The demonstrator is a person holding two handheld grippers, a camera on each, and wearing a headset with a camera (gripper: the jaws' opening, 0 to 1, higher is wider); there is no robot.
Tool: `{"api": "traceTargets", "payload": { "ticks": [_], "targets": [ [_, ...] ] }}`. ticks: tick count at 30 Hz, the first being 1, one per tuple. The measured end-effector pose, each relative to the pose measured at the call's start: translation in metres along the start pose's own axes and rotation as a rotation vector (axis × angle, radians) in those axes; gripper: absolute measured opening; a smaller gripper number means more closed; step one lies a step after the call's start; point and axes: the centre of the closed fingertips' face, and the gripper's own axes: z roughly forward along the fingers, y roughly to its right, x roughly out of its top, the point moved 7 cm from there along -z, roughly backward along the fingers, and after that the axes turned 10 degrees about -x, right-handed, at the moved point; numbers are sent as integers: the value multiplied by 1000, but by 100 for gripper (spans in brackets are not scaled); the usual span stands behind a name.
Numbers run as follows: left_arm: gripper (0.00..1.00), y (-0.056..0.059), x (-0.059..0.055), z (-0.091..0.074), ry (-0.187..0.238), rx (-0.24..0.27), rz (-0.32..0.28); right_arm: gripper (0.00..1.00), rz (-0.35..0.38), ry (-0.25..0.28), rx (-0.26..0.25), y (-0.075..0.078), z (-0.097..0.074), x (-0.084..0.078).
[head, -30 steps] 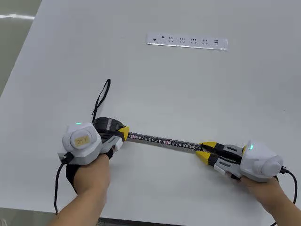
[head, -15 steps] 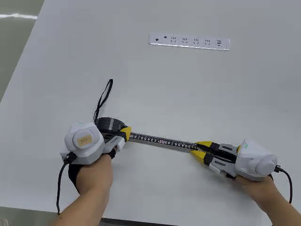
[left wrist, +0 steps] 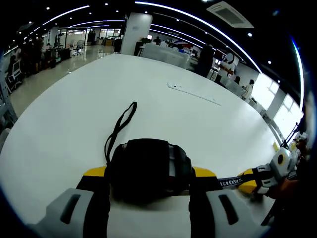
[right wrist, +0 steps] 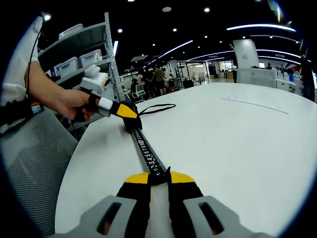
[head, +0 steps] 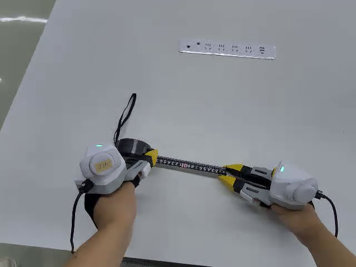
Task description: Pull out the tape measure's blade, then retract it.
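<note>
The black tape measure case (head: 131, 149) sits on the white table (head: 222, 105) between the yellow-tipped jaws of my left gripper (head: 146, 158), which is shut on it. In the left gripper view the case (left wrist: 148, 166) lies between both jaws, its black wrist strap (left wrist: 121, 126) trailing away over the table. The blade (head: 190, 165) runs right from the case to my right gripper (head: 227, 173), which is shut on the blade's end. In the right gripper view the numbered blade (right wrist: 147, 154) stretches from the closed jaws toward the case (right wrist: 132, 123) and my left gripper (right wrist: 124, 112).
A white power strip (head: 227, 48) lies flat at the far side of the table. The table's left edge (head: 22, 89) drops to the floor. In the right gripper view, shelving with bins (right wrist: 79, 64) and a mesh chair (right wrist: 29, 163) stand beyond the table.
My right gripper has moved left toward the case, so the exposed blade is shorter. The left gripper still holds the case in the same spot.
</note>
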Motion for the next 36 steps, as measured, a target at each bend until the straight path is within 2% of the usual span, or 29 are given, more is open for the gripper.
{"api": "traceTargets", "payload": {
  "ticks": [5,18,36],
  "targets": [
    [62,0,0,0,-2,0,-2,12,-3,1,8,-3,4,2],
    [61,1,1,0,-3,1,-4,12,-22,3,43,-14,30,11],
    [61,0,-1,0,-3,2,-10,12,-41,0,84,-29,55,17]
  ]
}}
